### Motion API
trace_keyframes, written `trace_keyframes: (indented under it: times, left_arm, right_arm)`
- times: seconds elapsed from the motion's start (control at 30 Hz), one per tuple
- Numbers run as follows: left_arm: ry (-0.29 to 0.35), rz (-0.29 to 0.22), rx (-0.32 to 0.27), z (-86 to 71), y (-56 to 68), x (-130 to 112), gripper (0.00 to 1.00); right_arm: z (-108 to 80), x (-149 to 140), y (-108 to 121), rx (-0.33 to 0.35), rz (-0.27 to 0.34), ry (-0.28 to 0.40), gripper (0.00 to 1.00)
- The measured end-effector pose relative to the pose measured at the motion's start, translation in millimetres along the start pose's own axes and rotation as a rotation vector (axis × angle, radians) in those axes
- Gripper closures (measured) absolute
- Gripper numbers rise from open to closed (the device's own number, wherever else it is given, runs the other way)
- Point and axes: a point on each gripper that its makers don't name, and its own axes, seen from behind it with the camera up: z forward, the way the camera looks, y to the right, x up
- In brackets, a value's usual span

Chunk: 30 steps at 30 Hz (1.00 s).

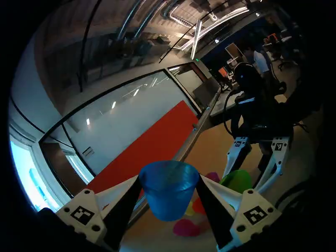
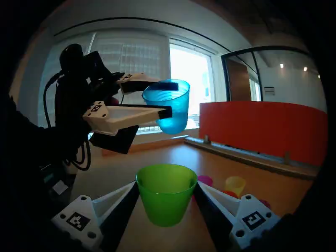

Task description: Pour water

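**Blue cup raised, green cup waiting — pour not yet begun**

The left gripper (image 1: pixel 169 178) is pinching the blue cup (image 1: pixel 169 197), both fingers pressing on its wall a little below the rim. The right gripper (image 2: pixel 166 185) is clamping the green cup (image 2: pixel 166 201) in the same way, holding it low over the table (image 2: pixel 252 166). A few small cups (image 2: pixel 234 183) are sitting on the table just beyond it.

In the right gripper view the blue cup is hanging higher than the green one and off to one side, the two well apart — its rim is not over the green mouth. So the step in hand looks like the line-up before pouring, with blue as the source and green as the receiver.

Both cups are pointing mouth up, and their long axes are running close to vertical. The blue one is leaning slightly at most. Whether it is holding water I cannot tell, as its tinted wall is showing no clear level.

The next move is probably calling for the left gripper to bring the blue rim above the green mouth. It would then roll so the blue axis tips toward horizontal, while the right gripper is holding green level underneath.
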Motion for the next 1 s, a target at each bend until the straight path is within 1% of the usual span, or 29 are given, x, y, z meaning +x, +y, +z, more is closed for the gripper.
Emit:
trace_keyframes:
  times: [0.17,0.47,0.6,0.77,1.0]
  left_arm:
    - [-0.001,0.035,0.002,-0.2,0.6,3.9,0.13]
    - [-0.002,0.126,0.017,1.0,0.6,8.9,0.12]
    - [0.000,0.164,0.025,2.8,-1.6,12.2,0.13]
    - [-0.001,0.198,0.032,5.1,-3.3,13.1,0.12]
    - [0.004,0.245,0.041,3.1,-4.1,17.1,0.13]
  right_arm:
    - [1.0,1.4,-2.3,0.004,-0.002,0.000,0.10]
    - [1.5,2.8,-3.9,0.011,-0.002,0.002,0.10]
    - [2.7,3.6,-6.0,0.015,-0.004,0.001,0.10]
    - [3.1,5.6,-7.3,0.017,-0.010,0.003,0.10]
    - [3.0,6.7,-5.5,0.013,-0.011,0.007,0.10]
